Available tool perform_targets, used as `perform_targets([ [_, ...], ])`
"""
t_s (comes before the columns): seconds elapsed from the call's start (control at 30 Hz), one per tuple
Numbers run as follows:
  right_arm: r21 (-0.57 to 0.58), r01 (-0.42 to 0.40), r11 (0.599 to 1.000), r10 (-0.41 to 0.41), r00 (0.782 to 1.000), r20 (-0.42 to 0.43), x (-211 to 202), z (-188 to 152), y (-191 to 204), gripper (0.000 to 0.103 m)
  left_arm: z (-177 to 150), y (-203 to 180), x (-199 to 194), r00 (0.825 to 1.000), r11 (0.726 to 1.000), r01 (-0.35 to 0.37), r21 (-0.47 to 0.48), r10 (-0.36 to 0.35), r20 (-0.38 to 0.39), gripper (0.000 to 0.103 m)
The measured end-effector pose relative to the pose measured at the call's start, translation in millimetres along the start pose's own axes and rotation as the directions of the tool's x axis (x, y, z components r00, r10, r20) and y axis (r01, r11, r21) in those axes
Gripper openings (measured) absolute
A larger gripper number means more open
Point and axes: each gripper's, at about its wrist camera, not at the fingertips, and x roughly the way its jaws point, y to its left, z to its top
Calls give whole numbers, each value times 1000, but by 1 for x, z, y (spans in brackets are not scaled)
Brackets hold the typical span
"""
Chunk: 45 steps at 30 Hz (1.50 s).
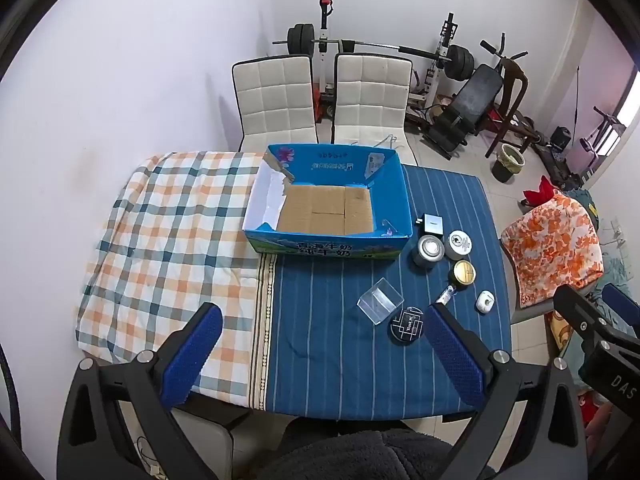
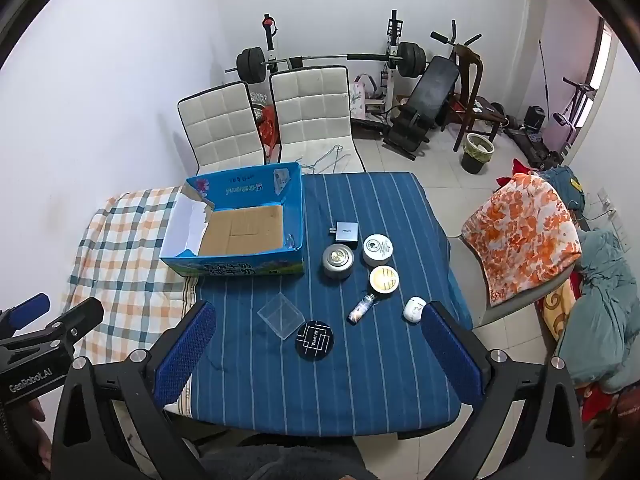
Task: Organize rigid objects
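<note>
Right wrist view: we see the small bottle (image 2: 361, 309) lying flat, long axis near-left to far-right; both claws gape empty.

Box (image 2: 236, 236) on table (image 2: 340, 380); small items (image 2: 352, 276) right of box.

Bright, even light; sharp focus, fisheye-bent edges.

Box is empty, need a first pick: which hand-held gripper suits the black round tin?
Right hand-held gripper: open, and the black round tin sits centred between its fingers. For the left hand-held gripper, it's off beside one finger.
</note>
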Motion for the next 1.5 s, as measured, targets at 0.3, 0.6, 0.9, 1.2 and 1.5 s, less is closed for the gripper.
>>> perform_targets([
  [0.3,-4,1,1000,-1,1000,11,-1,3,-1,103,1,4,-3,1000,1000,-10,5,10,2,103],
  [0.6,-15,15,1000,-14,998,66,-23,-2,6,103,-1,11,-15,999,1000,-8,-13,8,45,103],
  [0.9,-16,12,1000,-11,997,79,-27,2,9,103,-4,9,-19,998,1000,-9,-12,10,55,103],
  [1.2,-15,14,1000,-12,996,84,-30,0,7,103,-5,10,-22,998,1000,-11,-12,12,63,103],
  [1.5,-16,15,1000,-13,996,86,-30,1,7,103,0,10,-21,998,1000,-8,-14,9,65,103],
])
